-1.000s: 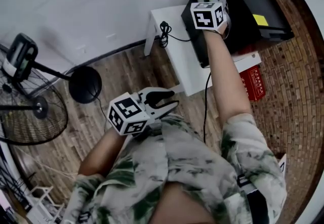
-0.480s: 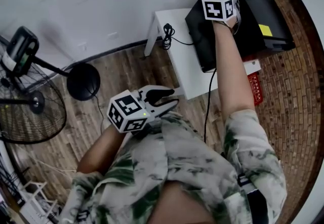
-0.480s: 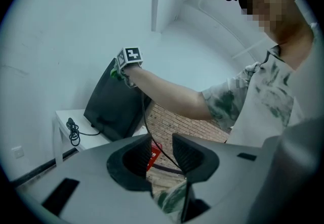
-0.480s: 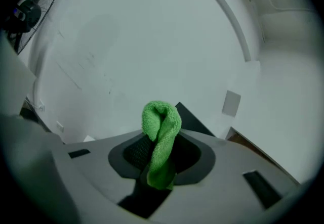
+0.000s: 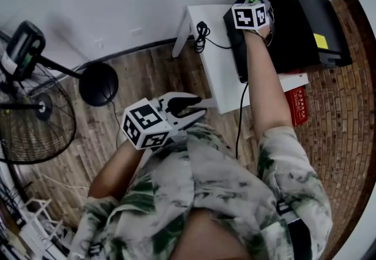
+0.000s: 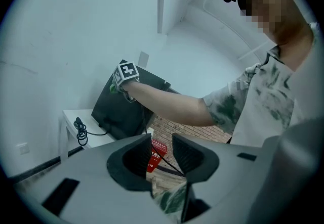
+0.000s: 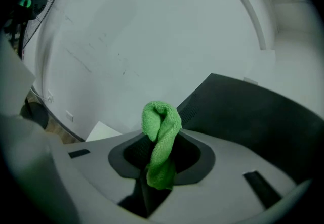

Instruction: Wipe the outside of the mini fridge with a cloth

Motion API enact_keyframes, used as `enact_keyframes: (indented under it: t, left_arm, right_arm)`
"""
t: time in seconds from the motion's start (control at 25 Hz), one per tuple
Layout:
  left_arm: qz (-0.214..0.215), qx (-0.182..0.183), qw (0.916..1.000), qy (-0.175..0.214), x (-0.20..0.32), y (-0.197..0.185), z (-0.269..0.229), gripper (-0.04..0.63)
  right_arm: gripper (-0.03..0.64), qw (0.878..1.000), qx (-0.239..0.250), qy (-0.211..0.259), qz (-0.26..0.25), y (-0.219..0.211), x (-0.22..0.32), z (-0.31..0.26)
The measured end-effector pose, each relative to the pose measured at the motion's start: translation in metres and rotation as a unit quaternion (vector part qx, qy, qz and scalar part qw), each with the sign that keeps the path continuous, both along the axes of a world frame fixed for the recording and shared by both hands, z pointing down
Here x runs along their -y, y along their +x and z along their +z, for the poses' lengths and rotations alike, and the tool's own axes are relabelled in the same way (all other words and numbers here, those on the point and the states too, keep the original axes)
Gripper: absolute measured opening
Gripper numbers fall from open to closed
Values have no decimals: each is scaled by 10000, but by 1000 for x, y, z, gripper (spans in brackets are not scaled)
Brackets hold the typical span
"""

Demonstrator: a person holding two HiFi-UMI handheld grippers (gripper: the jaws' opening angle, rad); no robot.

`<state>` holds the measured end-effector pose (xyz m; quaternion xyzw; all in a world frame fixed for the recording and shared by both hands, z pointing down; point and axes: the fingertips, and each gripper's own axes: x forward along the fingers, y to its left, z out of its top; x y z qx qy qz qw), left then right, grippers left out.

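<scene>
Green cloth is pinched in the right tongs at the top left edge of the black mini fridge — it stands on the white counter, right side. Low by the person's shirt, the left tongs gape, empty.

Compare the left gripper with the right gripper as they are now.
The right gripper is shut on a green cloth; the left gripper is open and empty. The right gripper is stretched out at the black mini fridge; the left gripper sits close to the person's torso, away from the mini fridge. Both carry a marker cube.
</scene>
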<state>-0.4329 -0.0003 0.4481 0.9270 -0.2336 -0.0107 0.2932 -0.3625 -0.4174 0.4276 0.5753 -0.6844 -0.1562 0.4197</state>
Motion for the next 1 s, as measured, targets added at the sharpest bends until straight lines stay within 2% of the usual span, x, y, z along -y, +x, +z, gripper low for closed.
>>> enact_keyframes:
  t: [0.36,0.68,1.0]
  left_arm:
    - [-349,77,9991,-238,17,-19,18,135]
    - [-552,142,9973,-473,30,-26,34,135]
    - [-765,175,9949,-630,48,-28,43,136]
  right_arm:
    - [117,9976,-123,-671,104,-4,13,92]
    - [117,9907,-171,-1345,121,-6,20,174]
    - [117,9825,-154,-1849,182,-3,22,228]
